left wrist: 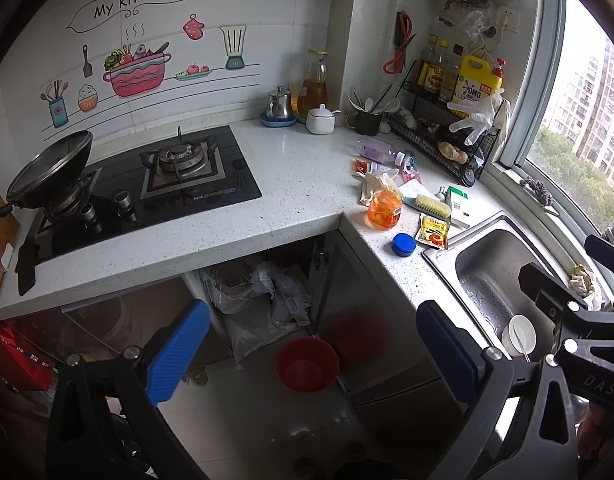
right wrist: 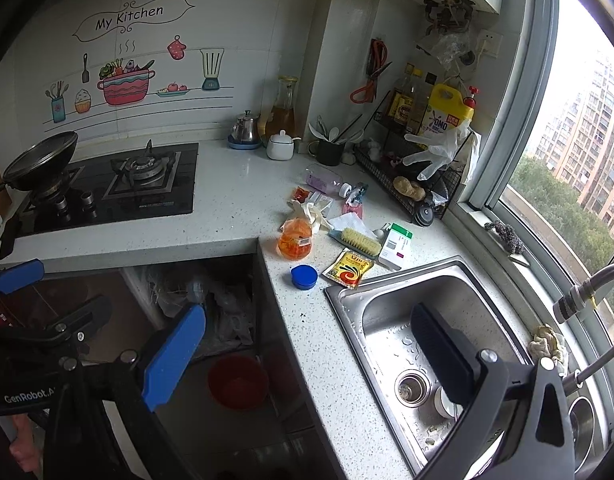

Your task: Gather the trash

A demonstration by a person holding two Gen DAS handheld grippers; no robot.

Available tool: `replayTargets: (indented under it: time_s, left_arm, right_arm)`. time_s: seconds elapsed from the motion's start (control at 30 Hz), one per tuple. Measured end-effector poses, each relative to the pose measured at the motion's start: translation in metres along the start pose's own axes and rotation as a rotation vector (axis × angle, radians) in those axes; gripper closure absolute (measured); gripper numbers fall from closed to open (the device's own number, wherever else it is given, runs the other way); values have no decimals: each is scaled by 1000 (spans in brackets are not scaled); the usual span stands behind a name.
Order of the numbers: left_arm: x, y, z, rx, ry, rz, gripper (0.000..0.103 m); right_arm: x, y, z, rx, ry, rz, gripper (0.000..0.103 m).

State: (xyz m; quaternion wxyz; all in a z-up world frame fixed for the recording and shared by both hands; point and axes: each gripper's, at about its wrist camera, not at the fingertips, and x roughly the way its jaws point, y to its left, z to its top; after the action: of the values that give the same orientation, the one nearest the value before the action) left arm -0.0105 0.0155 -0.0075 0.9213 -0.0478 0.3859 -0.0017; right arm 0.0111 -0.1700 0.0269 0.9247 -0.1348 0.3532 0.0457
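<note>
Trash sits in a messy bunch on the white counter [right wrist: 235, 200], between the sink [right wrist: 391, 292] and the stove [left wrist: 155, 184]. My left tongs [left wrist: 313, 354] and my right tongs [right wrist: 307, 360] are both wide open and hold nothing, up high and back from the counter, I think so I can pick what to grab. Closest are the blue lid [right wrist: 303, 276] and the yellow packet [right wrist: 348, 267] just beside the sink. Behind them are the orange bag [right wrist: 295, 239] and the crumpled glove [right wrist: 309, 210]. Under the counter is a trash bag [left wrist: 255, 292], maybe where it all goes
</note>
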Motion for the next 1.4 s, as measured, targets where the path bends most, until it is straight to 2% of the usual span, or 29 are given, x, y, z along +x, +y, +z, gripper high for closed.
replayTargets:
  time_s: [1.2, 1.4]
  left_arm:
    - [2, 8, -3, 15, 17, -12, 0]
    - [12, 9, 1, 24, 32, -24, 0]
  right_arm:
    - [1, 6, -5, 4, 10, 3, 0]
    - [7, 5, -2, 5, 17, -11, 0]
